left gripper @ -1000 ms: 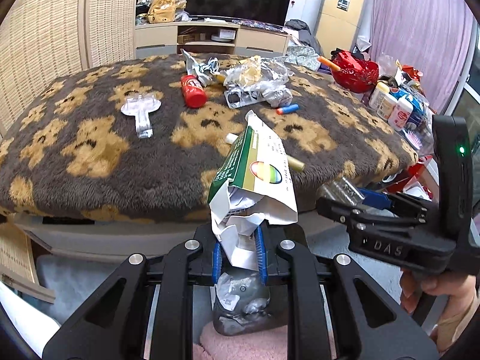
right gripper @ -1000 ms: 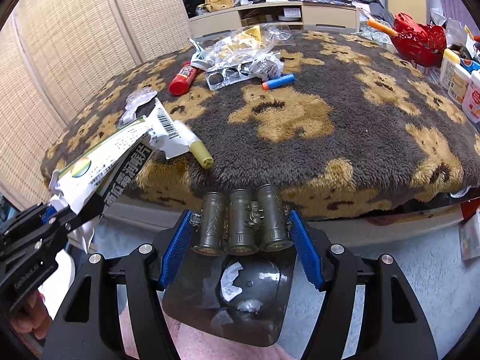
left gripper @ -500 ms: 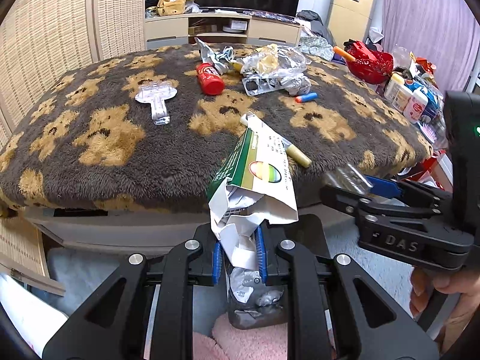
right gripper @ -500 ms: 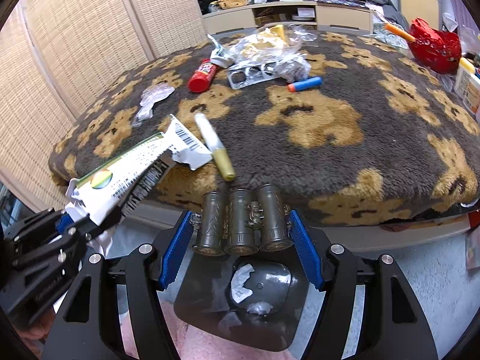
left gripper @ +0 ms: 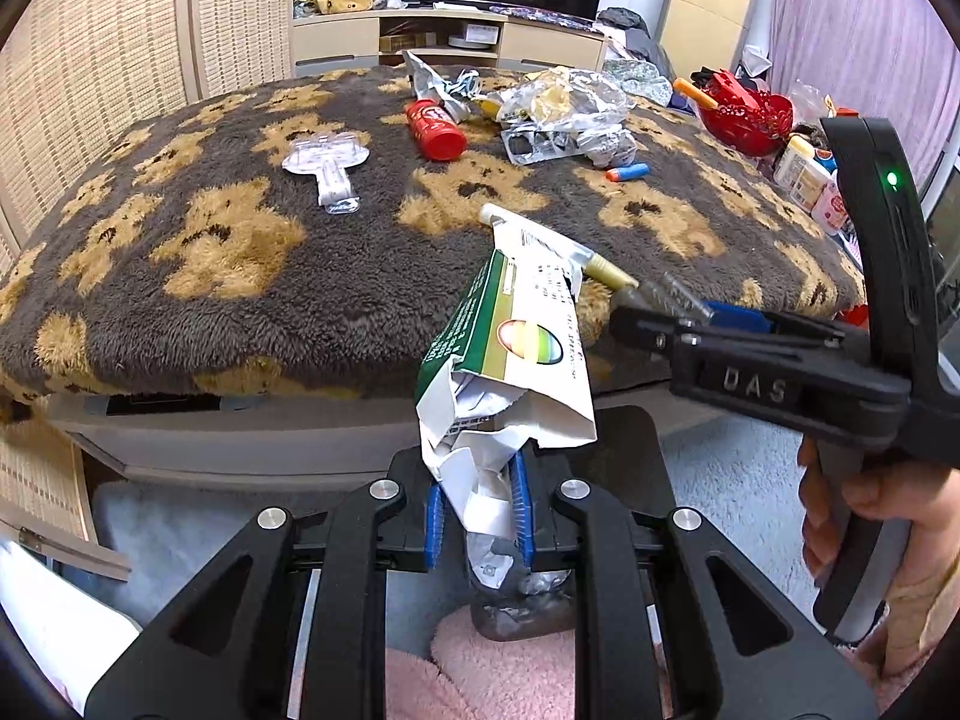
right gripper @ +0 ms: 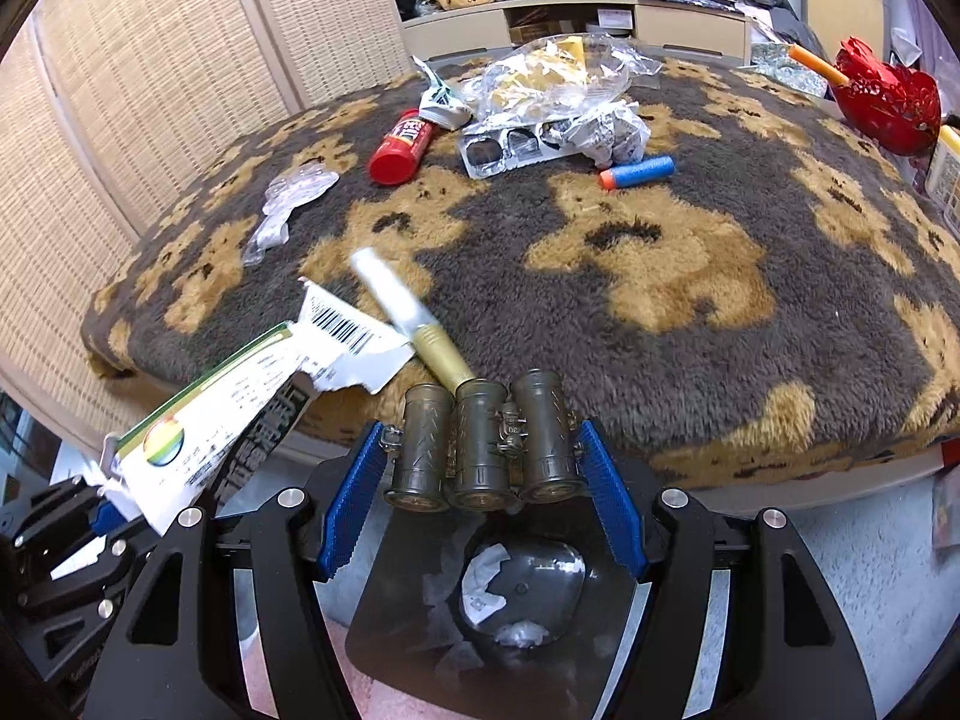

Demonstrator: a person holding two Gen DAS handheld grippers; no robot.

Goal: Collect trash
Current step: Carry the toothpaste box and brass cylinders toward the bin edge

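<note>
Ahead, bear-patterned blanket (right gripper: 690, 276) beside wicker screens (right gripper: 120, 90)

A low counter (left gripper: 240, 438) carries a thick brown blanket (right gripper: 690, 324) patterned with tan bears. On the blanket lie a red tube (right gripper: 401, 147), a clear plastic blister shell (left gripper: 327, 165), a heap of crumpled clear and silvery wrappers (right gripper: 558, 102), a blue foam dart with an orange tip (right gripper: 637, 171), and, near the front edge, a white-and-gold marker (right gripper: 408, 321).

Green-and-white carton (left gripper: 510, 348); brown blanket (right gripper: 660, 276) with tan bears; red tube (right gripper: 401, 147).
</note>
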